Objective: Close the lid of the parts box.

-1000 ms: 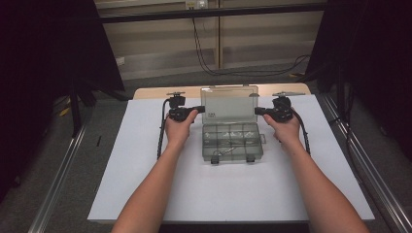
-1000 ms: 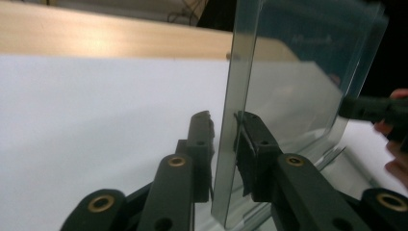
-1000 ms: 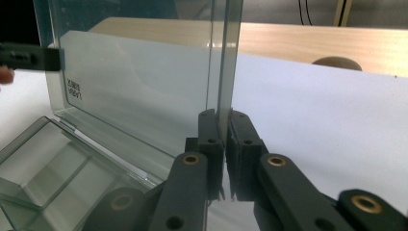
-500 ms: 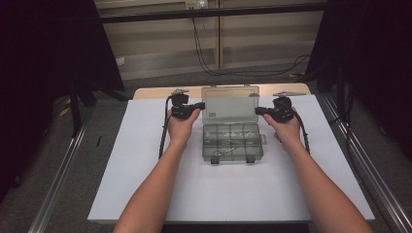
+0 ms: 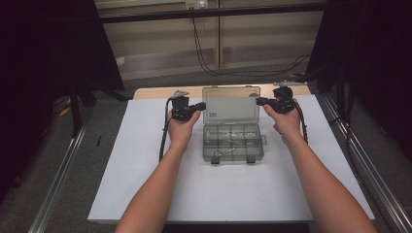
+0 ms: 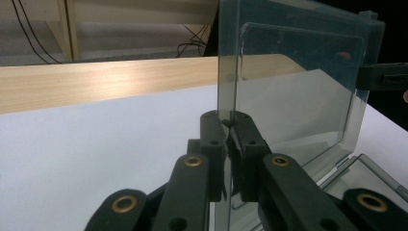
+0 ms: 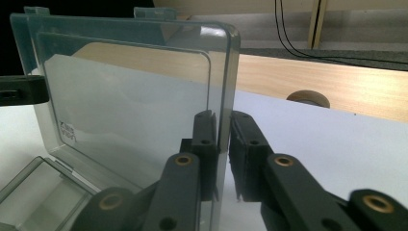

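Note:
A clear plastic compartment box [image 5: 233,145] lies in the middle of the white sheet, its lid [image 5: 231,104] standing upright at the far side. My left gripper [image 5: 200,106] pinches the lid's left edge, and its jaws have just been closing on it. In the left gripper view the pads [image 6: 214,130] press on the lid [image 6: 288,86] edge. My right gripper [image 5: 258,101] has just been closing and is shut on the lid's right edge. In the right gripper view the lid [image 7: 130,96] runs between its pads [image 7: 207,130]. Small metal parts lie in the box's compartments.
A white sheet [image 5: 145,170] covers the table, with a wooden strip [image 5: 155,92] bare along the far edge. Metal rails [image 5: 63,174] run down both sides. Cables hang at the back wall. A round wooden piece [image 7: 308,98] sits at the wooden strip.
My right gripper has risen a little with the lid's right edge. My left gripper has shifted slightly toward the lid. The lid stays raised.

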